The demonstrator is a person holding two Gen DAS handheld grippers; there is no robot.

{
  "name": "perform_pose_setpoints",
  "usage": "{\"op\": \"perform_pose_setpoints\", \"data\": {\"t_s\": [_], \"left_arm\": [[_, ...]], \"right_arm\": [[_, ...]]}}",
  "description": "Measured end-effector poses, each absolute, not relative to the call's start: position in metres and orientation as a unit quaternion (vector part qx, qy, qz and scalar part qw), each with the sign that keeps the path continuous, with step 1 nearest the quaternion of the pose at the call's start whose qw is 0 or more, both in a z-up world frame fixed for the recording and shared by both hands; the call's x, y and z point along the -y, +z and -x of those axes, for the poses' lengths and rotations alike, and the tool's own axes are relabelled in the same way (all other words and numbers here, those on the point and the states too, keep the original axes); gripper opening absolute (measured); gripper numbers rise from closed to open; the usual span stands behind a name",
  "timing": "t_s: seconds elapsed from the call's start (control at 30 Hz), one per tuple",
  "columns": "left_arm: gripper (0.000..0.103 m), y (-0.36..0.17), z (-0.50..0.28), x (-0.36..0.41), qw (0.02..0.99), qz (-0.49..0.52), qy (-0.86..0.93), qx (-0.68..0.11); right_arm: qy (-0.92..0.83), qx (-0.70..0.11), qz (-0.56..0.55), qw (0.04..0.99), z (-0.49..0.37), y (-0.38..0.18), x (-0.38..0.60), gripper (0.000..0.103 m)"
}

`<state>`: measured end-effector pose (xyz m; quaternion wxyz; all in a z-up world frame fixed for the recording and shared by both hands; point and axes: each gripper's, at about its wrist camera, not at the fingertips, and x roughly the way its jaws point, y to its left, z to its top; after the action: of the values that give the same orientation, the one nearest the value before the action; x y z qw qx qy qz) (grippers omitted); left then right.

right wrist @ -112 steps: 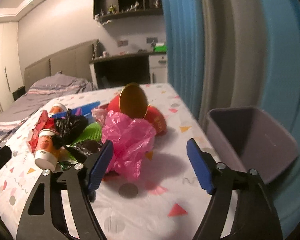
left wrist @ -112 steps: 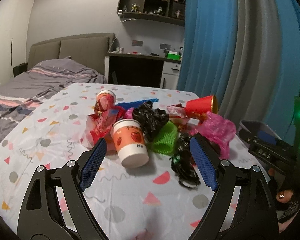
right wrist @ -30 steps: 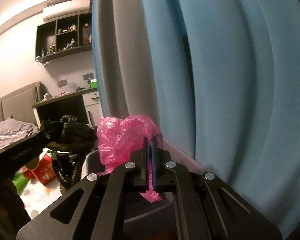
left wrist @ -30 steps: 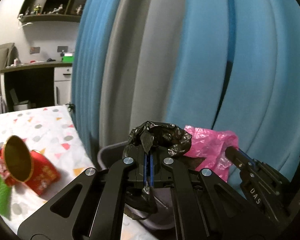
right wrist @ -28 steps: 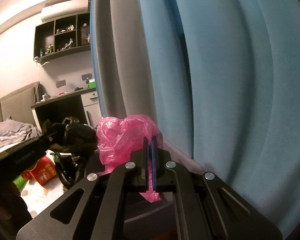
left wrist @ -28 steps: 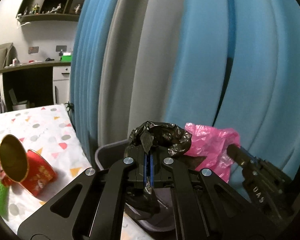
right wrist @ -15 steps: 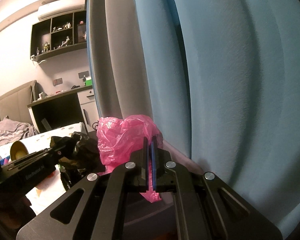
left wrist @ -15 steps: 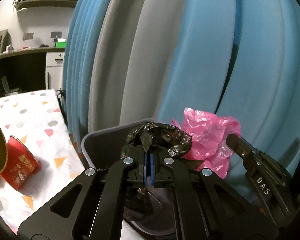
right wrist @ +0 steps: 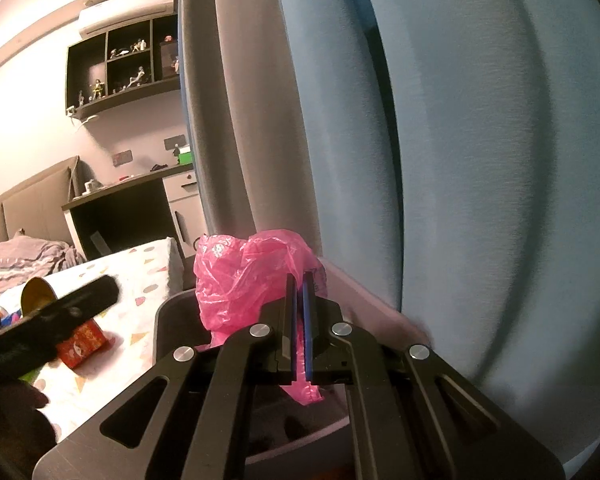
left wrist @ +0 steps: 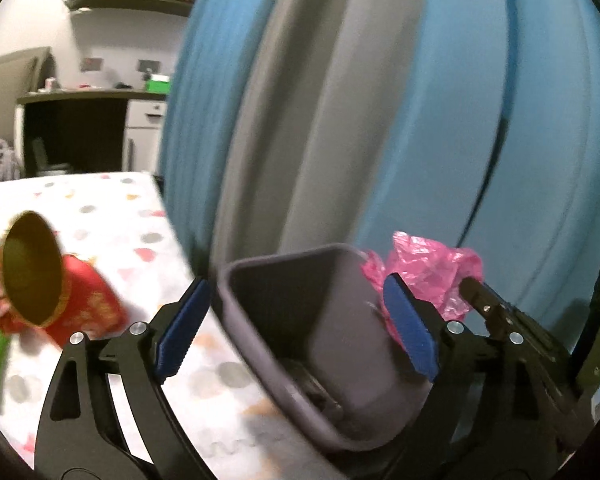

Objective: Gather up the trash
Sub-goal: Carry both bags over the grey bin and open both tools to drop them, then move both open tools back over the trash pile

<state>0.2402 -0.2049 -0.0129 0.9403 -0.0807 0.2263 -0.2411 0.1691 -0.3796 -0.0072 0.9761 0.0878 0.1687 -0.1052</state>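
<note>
Pink bag (right wrist: 240,280) above bin rim (right wrist: 162,312)

Left hand-held gripper (left wrist: 296,328), black frame with blue finger pads (left wrist: 410,330), jaws spread wide with nothing between them, angled downward. Right hand-held gripper (right wrist: 299,330), same build, jaws pressed nearly together on a crumpled pink plastic bag (right wrist: 244,276) that bulges above and to the left of its fingertips.
</note>
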Motion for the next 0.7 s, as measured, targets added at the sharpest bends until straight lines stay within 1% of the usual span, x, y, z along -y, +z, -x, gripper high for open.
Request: {"op": "perform_pose_setpoints", "data": {"t_s": [0.03, 0.07, 0.1, 0.13, 0.17, 0.27, 0.37, 0.43, 0.5, 0.7], "left_arm": [[0.089, -0.011, -0.237, 0.201, 0.943, 0.079, -0.233, -0.223], [0.091, -0.009, -0.232, 0.196, 0.947, 0.078, -0.222, -0.219], [0.091, -0.007, -0.226, 0.189, 0.951, 0.076, -0.209, -0.214], [0.092, -0.005, -0.224, 0.184, 0.953, 0.076, -0.202, -0.212], [0.092, -0.004, -0.221, 0.179, 0.955, 0.077, -0.194, -0.210], [0.093, -0.002, -0.209, 0.161, 0.961, 0.078, -0.166, -0.208], [0.094, -0.002, -0.199, 0.141, 0.967, 0.078, -0.128, -0.207], [0.094, -0.002, -0.191, 0.125, 0.971, 0.076, -0.099, -0.205], [0.094, -0.003, -0.188, 0.109, 0.973, 0.073, -0.072, -0.207], [0.094, -0.008, -0.164, 0.056, 0.977, 0.070, 0.002, -0.204]], "right_arm": [[-0.104, -0.169, -0.087, 0.976, -0.168, -0.007, 0.380, 0.004], [-0.102, -0.168, -0.087, 0.977, -0.168, -0.007, 0.380, 0.009], [-0.102, -0.168, -0.086, 0.977, -0.167, -0.006, 0.379, 0.023], [-0.103, -0.165, -0.084, 0.977, -0.166, -0.005, 0.379, 0.032], [-0.102, -0.161, -0.085, 0.978, -0.162, -0.006, 0.381, 0.046], [-0.103, -0.156, -0.084, 0.979, -0.159, -0.002, 0.379, 0.048], [-0.103, -0.146, -0.085, 0.980, -0.149, 0.003, 0.376, 0.057], [-0.101, -0.142, -0.082, 0.981, -0.141, 0.007, 0.369, 0.060], [-0.096, -0.142, -0.080, 0.982, -0.134, 0.007, 0.362, 0.066], [-0.066, -0.150, -0.082, 0.983, -0.113, 0.006, 0.329, 0.074]]}}
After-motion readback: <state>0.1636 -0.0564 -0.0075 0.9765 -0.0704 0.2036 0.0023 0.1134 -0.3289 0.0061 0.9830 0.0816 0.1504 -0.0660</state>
